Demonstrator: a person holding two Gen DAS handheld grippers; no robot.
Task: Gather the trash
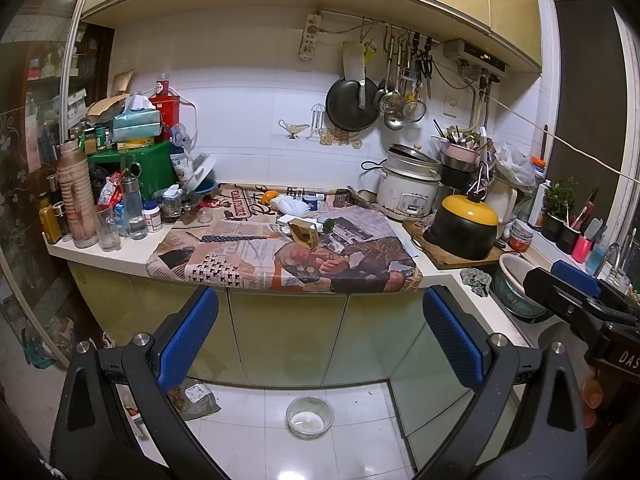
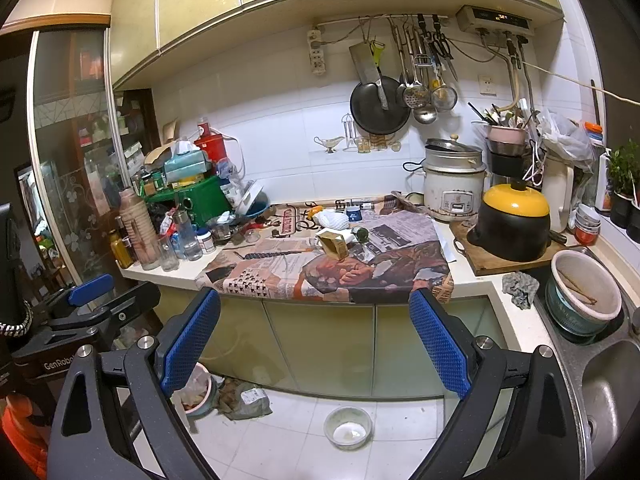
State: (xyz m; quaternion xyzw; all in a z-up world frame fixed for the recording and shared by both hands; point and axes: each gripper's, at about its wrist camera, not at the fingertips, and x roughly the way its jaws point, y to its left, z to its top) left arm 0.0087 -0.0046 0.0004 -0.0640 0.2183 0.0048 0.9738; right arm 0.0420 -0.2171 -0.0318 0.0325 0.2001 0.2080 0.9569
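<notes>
On the newspaper-covered counter (image 1: 248,264) lie a small brown paper carton (image 1: 303,233), a crumpled white wad (image 1: 290,204), an orange scrap (image 1: 269,197) and a small dark green piece (image 1: 329,224). The same carton (image 2: 334,243) and white wad (image 2: 334,218) show in the right wrist view. My left gripper (image 1: 320,294) is open and empty, held back from the counter's front edge over the floor. My right gripper (image 2: 314,295) is likewise open and empty, at about the same distance. Neither touches anything.
Bottles and jars (image 1: 80,208) crowd the counter's left end. A rice cooker (image 1: 408,188) and a black pot with a yellow lid (image 1: 464,224) stand on the right, by a sink (image 2: 608,384) holding a basin (image 2: 584,296). On the floor are a bowl (image 2: 348,428), a bin (image 2: 196,390) and a bag (image 2: 244,398).
</notes>
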